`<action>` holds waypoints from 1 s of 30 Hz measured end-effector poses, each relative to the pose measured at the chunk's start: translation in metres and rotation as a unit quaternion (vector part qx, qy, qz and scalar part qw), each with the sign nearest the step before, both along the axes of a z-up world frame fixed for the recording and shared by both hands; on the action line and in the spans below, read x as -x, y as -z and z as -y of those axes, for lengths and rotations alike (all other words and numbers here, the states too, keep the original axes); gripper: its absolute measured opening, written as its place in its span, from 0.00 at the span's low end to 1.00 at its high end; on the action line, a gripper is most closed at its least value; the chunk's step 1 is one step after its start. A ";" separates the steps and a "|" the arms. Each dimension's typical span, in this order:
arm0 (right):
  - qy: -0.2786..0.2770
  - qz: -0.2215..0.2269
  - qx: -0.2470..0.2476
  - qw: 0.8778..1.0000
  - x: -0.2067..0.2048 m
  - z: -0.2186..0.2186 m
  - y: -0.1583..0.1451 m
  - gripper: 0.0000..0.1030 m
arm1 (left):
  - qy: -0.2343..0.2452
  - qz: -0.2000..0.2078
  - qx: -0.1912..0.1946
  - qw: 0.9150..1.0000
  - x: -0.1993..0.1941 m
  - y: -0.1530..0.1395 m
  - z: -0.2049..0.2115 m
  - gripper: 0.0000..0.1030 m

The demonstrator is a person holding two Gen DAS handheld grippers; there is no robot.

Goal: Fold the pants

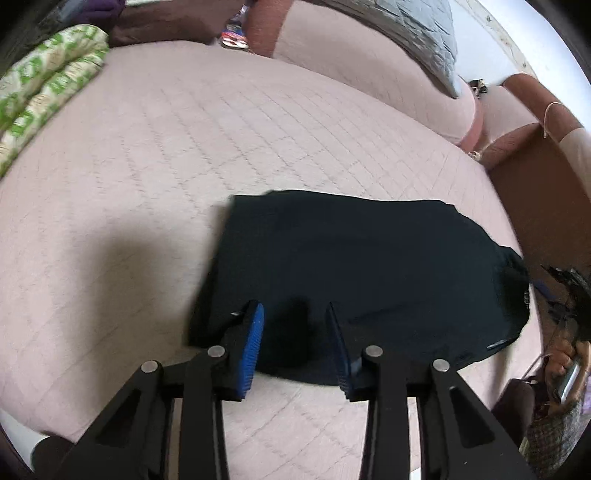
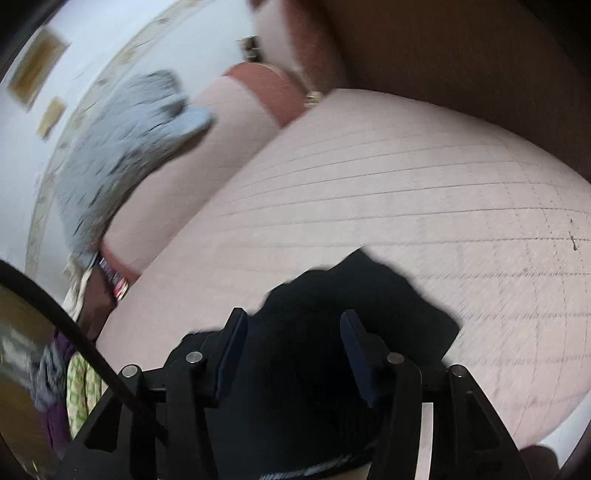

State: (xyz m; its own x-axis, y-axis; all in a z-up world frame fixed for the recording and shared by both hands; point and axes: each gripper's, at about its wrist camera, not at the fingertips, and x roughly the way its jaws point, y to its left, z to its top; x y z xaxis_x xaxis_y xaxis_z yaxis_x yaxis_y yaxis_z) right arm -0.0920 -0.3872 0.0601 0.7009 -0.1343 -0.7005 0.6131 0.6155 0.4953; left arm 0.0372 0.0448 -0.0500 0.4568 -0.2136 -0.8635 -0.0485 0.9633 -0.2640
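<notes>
Currently the dark pants (image 1: 362,273) lie folded on the pink quilted bed (image 1: 184,147), long axis left-to-right ahead of the left gripper (image 1: 295,325), jaws apart over the near edge; right gripper (image 2: 291,332) likewise agape, empty.

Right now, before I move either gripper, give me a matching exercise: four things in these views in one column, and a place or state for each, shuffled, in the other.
Things:
1. dark navy folded pants
2. green-and-white patterned bedding
3. grey quilted pillow
4. left gripper

Places or states:
A. rolled at the far left edge of the pink quilted mattress
B. open, over the near edge of the cloth
C. lying flat on the mattress
D. propped against the padded headboard

Pairs: 1-C, 2-A, 3-D, 4-B
</notes>
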 end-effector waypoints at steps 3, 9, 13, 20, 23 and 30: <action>-0.108 -0.013 -0.010 0.994 -0.019 -0.054 0.009 0.56 | -0.023 -0.003 -0.054 0.998 0.007 0.001 -0.004 0.40; -0.264 -0.034 -0.081 0.960 -0.061 -0.141 0.045 0.56 | -0.084 0.004 0.043 0.996 0.024 -0.003 -0.041 0.43; -0.324 -0.104 -0.088 0.936 -0.064 -0.176 0.074 0.56 | -0.110 0.020 0.068 0.991 0.036 -0.002 -0.058 0.46; -0.385 -0.128 0.021 0.914 -0.089 -0.222 0.037 0.56 | -0.112 0.034 0.111 0.987 0.038 0.016 -0.067 0.42; -0.403 -0.125 0.050 0.905 -0.108 -0.245 0.020 0.56 | -0.100 0.043 0.118 0.987 0.033 0.020 -0.066 0.37; -0.425 -0.122 0.109 0.890 -0.159 -0.303 0.016 0.56 | -0.099 0.061 0.134 0.984 0.038 0.027 -0.072 0.37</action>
State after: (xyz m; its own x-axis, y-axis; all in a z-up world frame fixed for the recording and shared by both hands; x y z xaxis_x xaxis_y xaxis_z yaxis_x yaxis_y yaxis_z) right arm 0.0668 -0.0844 0.0440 0.4449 0.2208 -0.8679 -0.0477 0.9736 0.2233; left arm -0.0004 0.1166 -0.0766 0.6091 -0.3223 -0.7247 -0.1813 0.8329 -0.5228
